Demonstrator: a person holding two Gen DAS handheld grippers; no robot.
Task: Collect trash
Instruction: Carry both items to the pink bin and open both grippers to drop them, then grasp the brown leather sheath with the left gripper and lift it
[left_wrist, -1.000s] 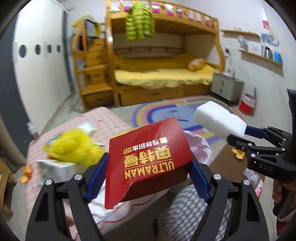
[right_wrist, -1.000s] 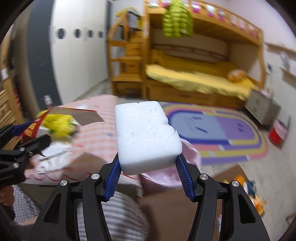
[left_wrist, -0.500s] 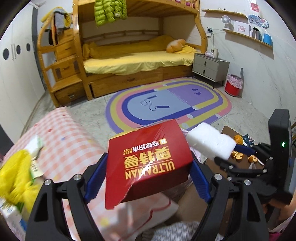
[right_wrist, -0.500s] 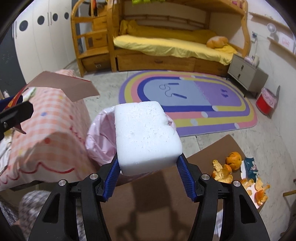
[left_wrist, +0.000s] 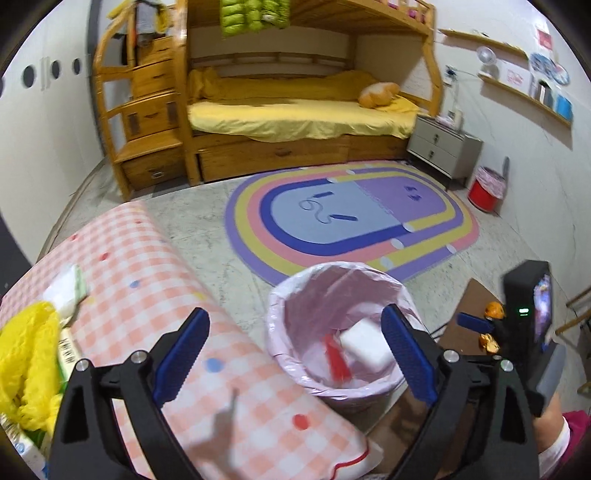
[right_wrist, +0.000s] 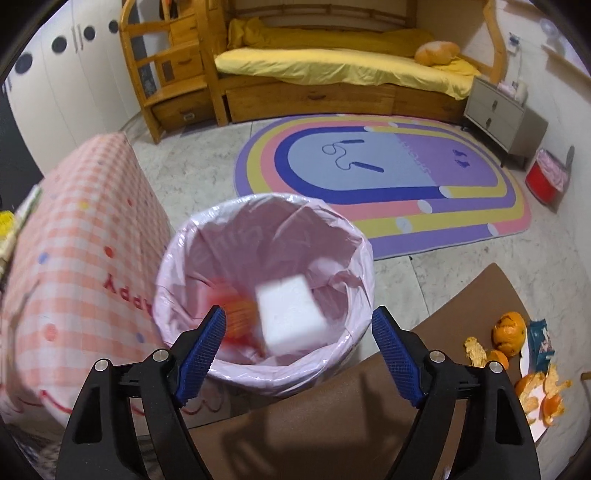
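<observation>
A trash bin lined with a pink bag stands on the floor beside the table. A white foam block and a red carton, both blurred, lie inside it. My left gripper is open and empty, just above and in front of the bin. My right gripper is open and empty over the bin's near rim; its body shows in the left wrist view.
A table with a pink checked cloth holds a yellow net bag and packaging. Orange peels and a wrapper lie by a brown cardboard sheet. A rainbow rug, bunk bed and red bin stand beyond.
Both grippers opened over the bin. The red carton left the left gripper and the foam block left the right one; both dropped into the bin.
</observation>
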